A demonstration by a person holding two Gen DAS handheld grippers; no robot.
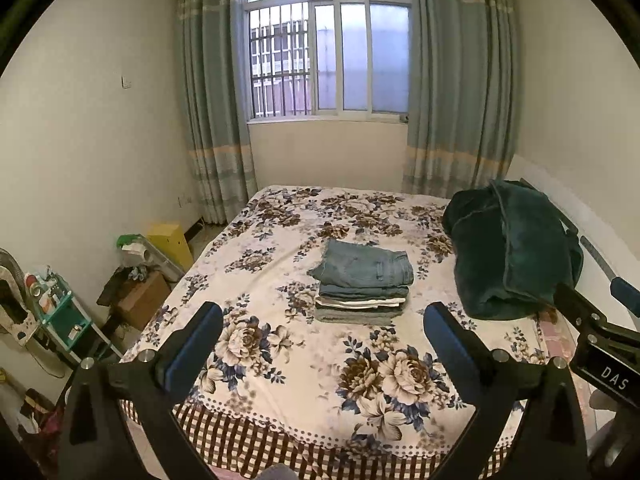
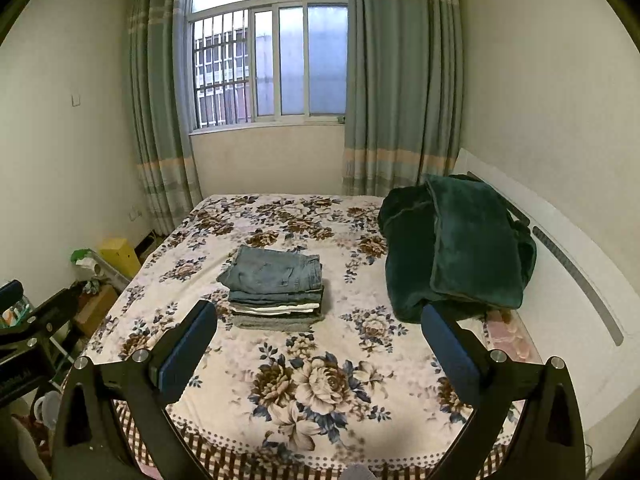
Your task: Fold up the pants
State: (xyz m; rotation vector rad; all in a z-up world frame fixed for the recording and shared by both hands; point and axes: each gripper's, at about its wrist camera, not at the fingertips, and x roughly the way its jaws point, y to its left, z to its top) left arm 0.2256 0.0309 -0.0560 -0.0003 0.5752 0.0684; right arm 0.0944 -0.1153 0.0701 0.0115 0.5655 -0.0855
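A neat stack of several folded pants (image 1: 364, 282) lies in the middle of the floral bedsheet (image 1: 288, 364), blue jeans on top. It also shows in the right wrist view (image 2: 276, 290). My left gripper (image 1: 323, 322) is open and empty, held above the near part of the bed, short of the stack. My right gripper (image 2: 319, 320) is open and empty too, at about the same distance from the stack. The right gripper's body shows at the right edge of the left wrist view (image 1: 600, 332).
A dark green plush blanket (image 2: 456, 244) is heaped at the bed's right side by the white headboard (image 2: 576, 264). Boxes, a yellow box (image 1: 170, 242) and a teal shelf (image 1: 60, 312) crowd the floor left of the bed. Window and curtains stand behind.
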